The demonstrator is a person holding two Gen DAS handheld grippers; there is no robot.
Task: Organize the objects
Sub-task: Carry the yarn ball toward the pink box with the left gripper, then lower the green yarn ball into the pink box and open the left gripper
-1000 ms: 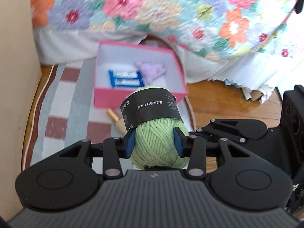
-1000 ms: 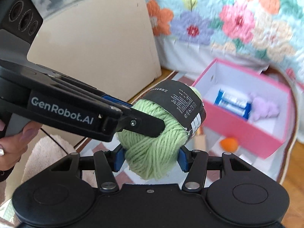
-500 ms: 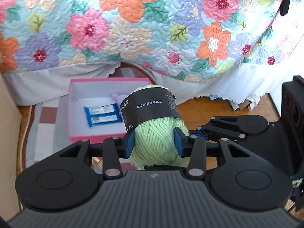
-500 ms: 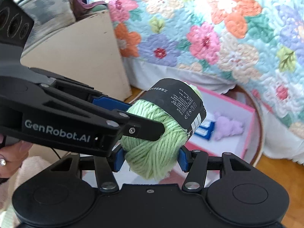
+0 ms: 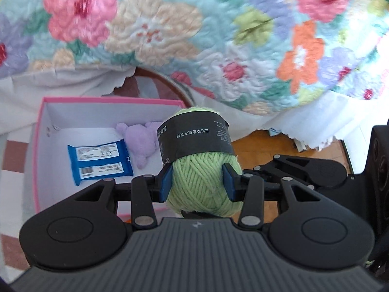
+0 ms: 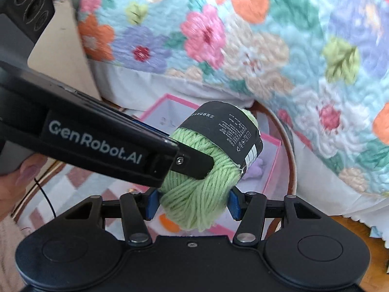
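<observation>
A light green yarn ball (image 5: 201,185) with a black paper band is held in the air by both grippers at once. My left gripper (image 5: 198,182) is shut on it, blue pads pressing its two sides. My right gripper (image 6: 193,205) is shut on the same yarn ball (image 6: 197,202) from another side. In the right wrist view a left finger (image 6: 192,165) crosses in from the left. Just beyond and below the yarn stands a pink box (image 5: 109,100) with white inside. It holds a blue wipes pack (image 5: 99,161) and a purple plush toy (image 5: 141,143).
A floral quilt (image 5: 194,36) with a white skirt hangs over the bed right behind the box. A striped rug (image 5: 12,153) lies under the box, with wooden floor (image 5: 267,146) to its right. A small orange object (image 6: 167,223) lies beside the box. A beige panel (image 6: 65,56) stands at left.
Both grippers have carried the yarn together toward the bed. The pink box now looks larger and nearer, low on the left in the left wrist view. Both grips are unchanged.
</observation>
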